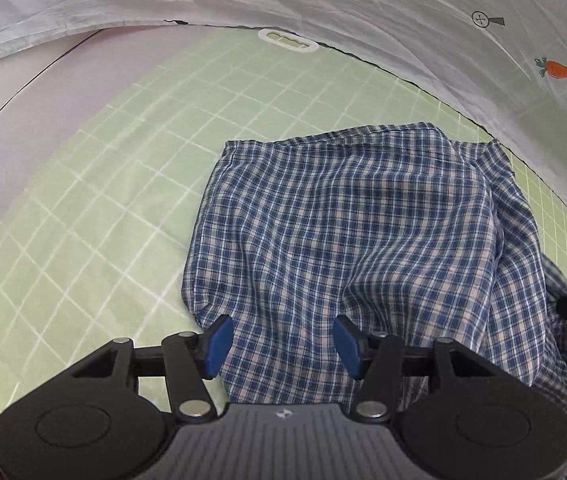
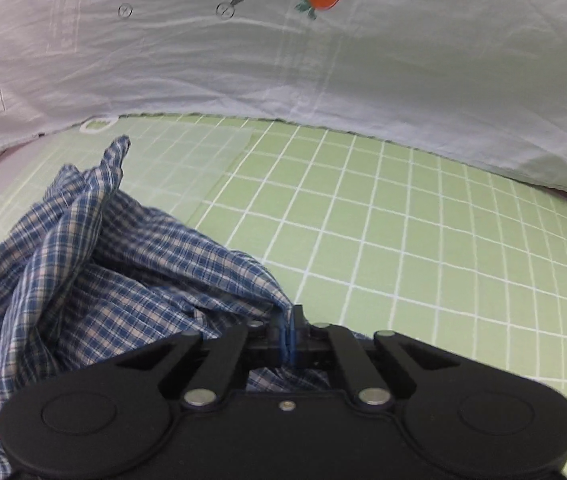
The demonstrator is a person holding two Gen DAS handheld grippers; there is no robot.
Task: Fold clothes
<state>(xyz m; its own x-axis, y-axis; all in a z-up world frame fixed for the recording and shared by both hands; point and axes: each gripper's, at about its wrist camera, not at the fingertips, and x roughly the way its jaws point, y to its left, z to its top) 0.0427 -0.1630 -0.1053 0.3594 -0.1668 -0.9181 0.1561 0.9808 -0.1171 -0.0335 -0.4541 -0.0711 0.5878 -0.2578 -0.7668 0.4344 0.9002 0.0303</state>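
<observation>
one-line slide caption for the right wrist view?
Right claw shut on an edge of the blue plaid shirt, bunched on the green grid mat.

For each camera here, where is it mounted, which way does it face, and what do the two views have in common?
Left wrist: rides the left gripper, facing steeply down at the plaid shirt; its blue fingers stand apart over the cloth.
Right wrist: rides the right gripper, angled down, fingers pinched on the shirt's edge.
Shared: shirt, green grid mat, white carrot-print sheet. No hand shows.
</observation>
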